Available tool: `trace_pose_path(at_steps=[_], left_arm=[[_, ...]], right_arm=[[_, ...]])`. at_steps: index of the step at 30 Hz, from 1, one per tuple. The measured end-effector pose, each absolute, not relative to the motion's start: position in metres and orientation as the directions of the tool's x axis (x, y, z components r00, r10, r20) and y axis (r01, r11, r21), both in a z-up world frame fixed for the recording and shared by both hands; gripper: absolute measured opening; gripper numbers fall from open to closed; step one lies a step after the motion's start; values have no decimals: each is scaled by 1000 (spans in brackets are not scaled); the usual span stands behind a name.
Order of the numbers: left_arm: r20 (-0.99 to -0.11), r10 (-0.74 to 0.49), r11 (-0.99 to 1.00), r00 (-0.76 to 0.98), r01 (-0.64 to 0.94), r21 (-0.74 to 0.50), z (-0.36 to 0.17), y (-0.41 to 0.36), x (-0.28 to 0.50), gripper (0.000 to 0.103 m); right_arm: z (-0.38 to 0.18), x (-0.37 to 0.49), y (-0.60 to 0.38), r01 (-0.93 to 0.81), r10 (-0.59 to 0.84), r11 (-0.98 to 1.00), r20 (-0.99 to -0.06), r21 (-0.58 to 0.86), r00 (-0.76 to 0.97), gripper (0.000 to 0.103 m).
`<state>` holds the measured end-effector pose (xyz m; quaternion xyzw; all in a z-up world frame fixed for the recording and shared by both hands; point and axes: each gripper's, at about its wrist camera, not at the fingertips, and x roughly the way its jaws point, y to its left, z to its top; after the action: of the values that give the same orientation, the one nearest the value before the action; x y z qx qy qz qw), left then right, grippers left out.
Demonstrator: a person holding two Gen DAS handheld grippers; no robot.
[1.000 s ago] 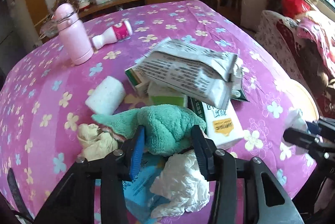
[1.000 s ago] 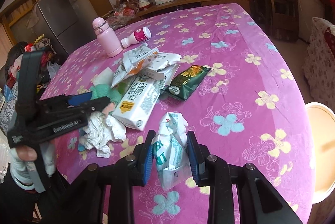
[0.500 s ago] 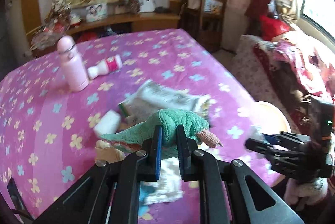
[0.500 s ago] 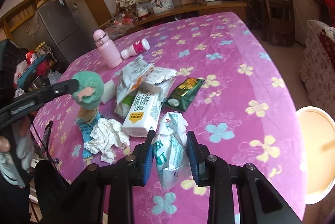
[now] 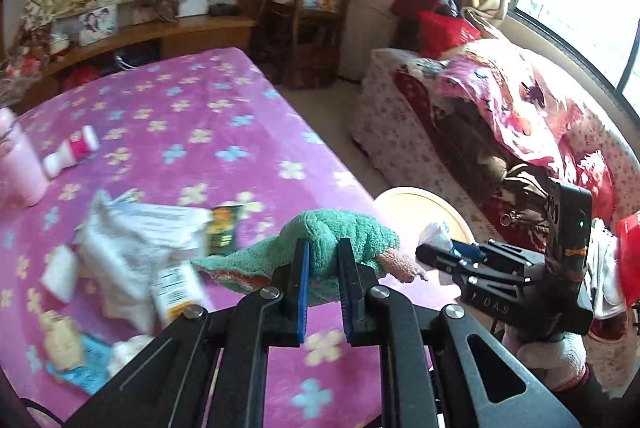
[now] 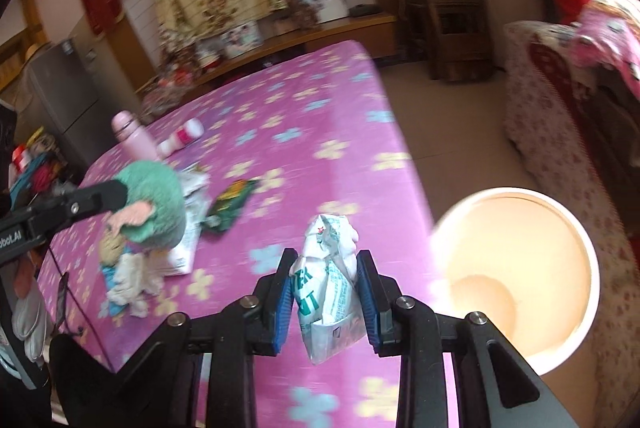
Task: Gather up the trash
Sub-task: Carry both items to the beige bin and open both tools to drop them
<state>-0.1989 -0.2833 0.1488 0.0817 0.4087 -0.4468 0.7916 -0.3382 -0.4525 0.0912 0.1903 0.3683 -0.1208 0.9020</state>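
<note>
My left gripper (image 5: pixel 322 260) is shut on a green towel (image 5: pixel 340 232) with a pink edge and holds it in the air above the table's right edge. It also shows in the right wrist view (image 6: pixel 156 204). My right gripper (image 6: pixel 325 272) is shut on a crumpled white and green packet (image 6: pixel 328 268), lifted above the table near a round cream bin (image 6: pixel 516 260) on the floor. The bin rim also shows in the left wrist view (image 5: pixel 416 194), just behind the towel.
A pile of cartons, wrappers and tissue (image 5: pixel 140 248) lies on the pink flowered table (image 5: pixel 192 116). A pink flask (image 6: pixel 132 132) and a small white bottle (image 6: pixel 182 138) stand farther back. A sofa (image 5: pixel 480 132) is right of the bin.
Both grippers have swung right toward the bin, carrying the towel and the packet off the pile. The bin is now larger in both views.
</note>
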Motion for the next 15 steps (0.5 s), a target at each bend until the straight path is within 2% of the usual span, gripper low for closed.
trace_pose_path(at_steps=[7, 15], left_arm=[[-730, -657, 515, 187, 818, -254, 135, -354, -227, 14], [-754, -645, 471, 121, 840, -269, 104, -423, -250, 14]], right_arm=[[71, -368, -522, 501, -176, 839, -764, 214, 621, 32], [28, -392, -576, 623, -191, 741, -812, 249, 552, 33]])
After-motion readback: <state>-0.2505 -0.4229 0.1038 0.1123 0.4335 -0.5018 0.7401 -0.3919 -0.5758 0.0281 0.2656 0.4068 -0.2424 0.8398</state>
